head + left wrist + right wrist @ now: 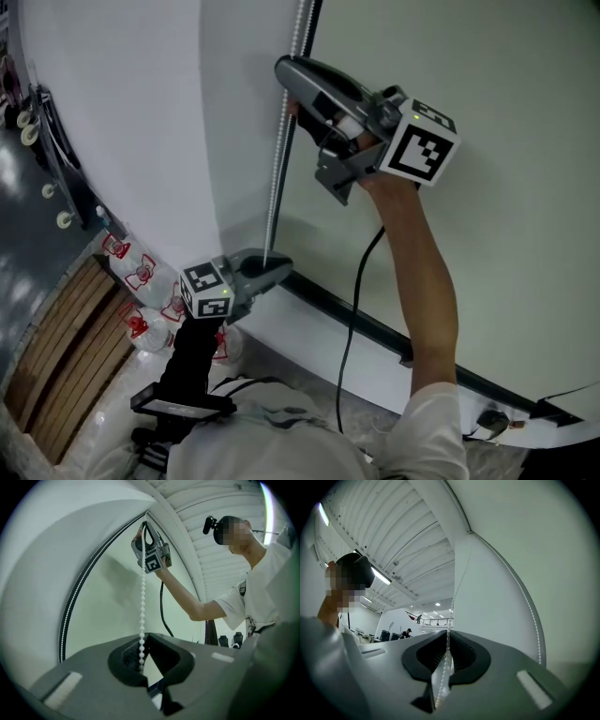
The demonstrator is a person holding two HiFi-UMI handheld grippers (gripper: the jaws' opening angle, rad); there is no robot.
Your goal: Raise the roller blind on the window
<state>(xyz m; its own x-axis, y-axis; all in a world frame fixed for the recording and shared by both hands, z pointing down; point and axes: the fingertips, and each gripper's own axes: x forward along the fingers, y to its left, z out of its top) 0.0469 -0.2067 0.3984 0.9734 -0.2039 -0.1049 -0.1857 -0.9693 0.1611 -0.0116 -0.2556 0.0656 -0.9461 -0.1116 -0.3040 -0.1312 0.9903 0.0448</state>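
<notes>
Since the thin white bead chain (pixel 278 159) is the only handle on the pale greenish-white fabric roller blind (pixel 497 216), how it handles matters most. It looks light and limp, stiff only while pulled taut, and the small smooth beads would likely slip through a loose pinch. The best hold is probably square across the strand between two beads, pulling along its length and not sideways. The chain hangs at the blind's left edge, just beside the white wall, and runs straight between the two tools. A second strand curves along the frame in the left gripper view.

The right tool (pixel 292 94) is high on the chain, its jaws closed on the strand, which passes through the tips in the right gripper view (pixel 449 632). The bare right forearm (pixel 412 262) reaches up in front of the blind, almost fully extended, with the marker cube turned toward the head camera. The left tool (pixel 272 269) sits low, near the dark strip (pixel 375 328) below the fabric. Its jaws likewise pinch the chain at their tips (pixel 144 637). The black-sleeved left arm (pixel 192 361) is tucked close to the body.
</notes>
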